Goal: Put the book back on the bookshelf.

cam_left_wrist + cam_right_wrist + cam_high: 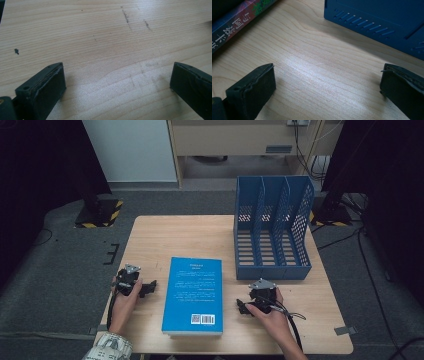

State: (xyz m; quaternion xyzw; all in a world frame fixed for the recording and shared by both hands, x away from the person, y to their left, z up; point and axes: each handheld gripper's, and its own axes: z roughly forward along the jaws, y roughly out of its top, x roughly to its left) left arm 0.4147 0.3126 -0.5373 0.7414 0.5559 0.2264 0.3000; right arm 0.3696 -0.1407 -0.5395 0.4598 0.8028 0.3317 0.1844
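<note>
Grey carpet surrounds our wooden table [165,232], with pale cabinets along the far wall. On the table's far right part stands a blue file rack [272,227] with three slots, its open side facing us and its front wall near the right edge. Next in size is a blue book [194,295], lying flat at the middle of the near edge, back cover up, barcode at its near right corner. In the right gripper view its spine [234,22] crosses the upper left corner and the rack's slotted wall [372,17] runs along the top. Our left gripper [148,288] rests near the left edge, just beside the book, its jaws spread wide over bare wood and gripping nothing. Our right gripper [242,308] sits between the book and the rack's front, jaws likewise spread apart and empty, touching neither.
</note>
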